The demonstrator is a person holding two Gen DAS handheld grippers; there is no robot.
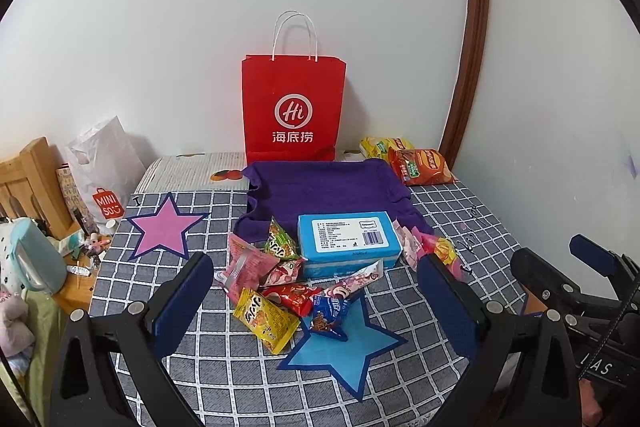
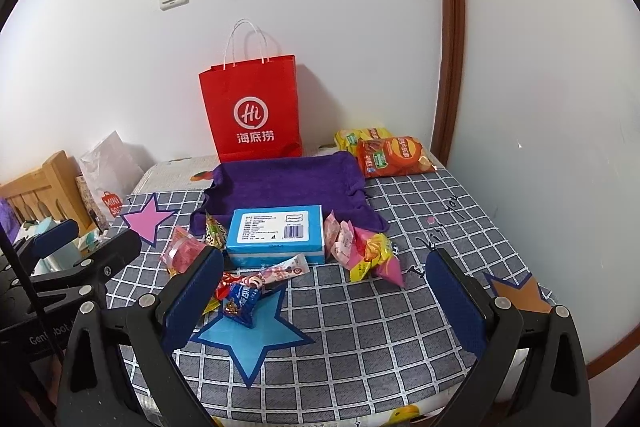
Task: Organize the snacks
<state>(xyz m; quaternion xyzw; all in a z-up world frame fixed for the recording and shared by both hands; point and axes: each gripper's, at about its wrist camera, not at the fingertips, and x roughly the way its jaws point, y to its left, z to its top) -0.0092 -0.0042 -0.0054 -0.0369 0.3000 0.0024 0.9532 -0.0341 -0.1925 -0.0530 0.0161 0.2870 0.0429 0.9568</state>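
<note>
Several small snack packets [image 1: 280,291] lie in a loose pile on the checked cloth around a blue box [image 1: 347,241], also in the right wrist view [image 2: 276,233]. A purple cloth tray [image 1: 324,187] sits behind the box, empty. A red paper bag [image 1: 294,107] stands against the wall. Two crisp bags [image 1: 420,165] lie at the back right. My left gripper [image 1: 316,287] is open above the pile, holding nothing. My right gripper [image 2: 326,283] is open above the cloth, right of the pile [image 2: 248,287], holding nothing.
Star cut-outs lie on the cloth: pink [image 1: 162,227] at left, blue [image 1: 340,343] in front, brown [image 2: 520,291] at right. A white Miniso bag [image 1: 106,167] and a cluttered wooden stand [image 1: 36,187] are at the left. A brown door frame [image 1: 468,67] is at the right.
</note>
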